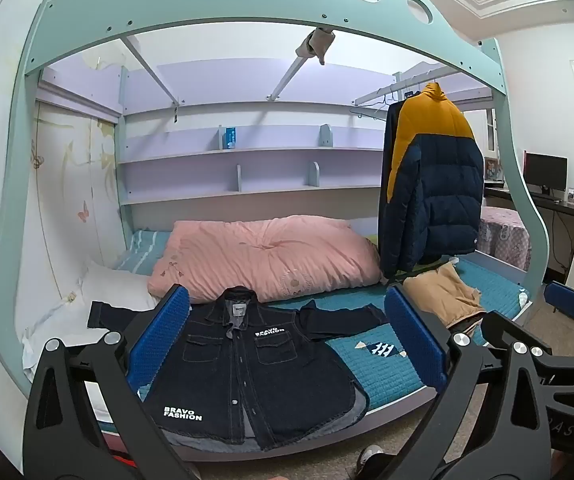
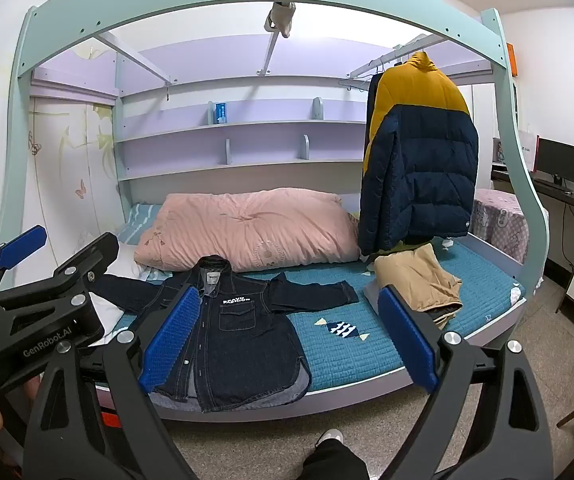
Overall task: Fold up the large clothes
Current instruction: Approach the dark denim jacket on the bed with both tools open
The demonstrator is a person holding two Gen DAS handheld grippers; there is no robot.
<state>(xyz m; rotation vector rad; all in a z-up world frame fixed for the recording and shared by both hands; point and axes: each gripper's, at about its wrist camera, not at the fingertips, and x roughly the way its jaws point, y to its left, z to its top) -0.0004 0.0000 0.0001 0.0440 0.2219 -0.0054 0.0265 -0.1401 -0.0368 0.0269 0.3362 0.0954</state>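
Left wrist view: the denim jacket [image 1: 247, 364] lies flat and buttoned on the bed [image 1: 383, 368], sleeves spread. The left gripper [image 1: 287, 344] and right gripper [image 2: 287, 336] both hang wide open, holding nothing.

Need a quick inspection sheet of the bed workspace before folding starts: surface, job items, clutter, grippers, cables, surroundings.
Surface: teal quilted mattress, bare at its front right.
Job's things: dark denim jacket lies flat, front up, sleeves spread, hem at the bed's front edge.
Clutter: pink duvet bunched behind the jacket; tan garment folded at the right; white pillow at the left.
Grippers: left gripper and right gripper both open, empty, short of the bed.
Cables: some hang at the desk, far right.
Surroundings: yellow and navy puffer jacket hangs over the bed's right end; shelves behind.
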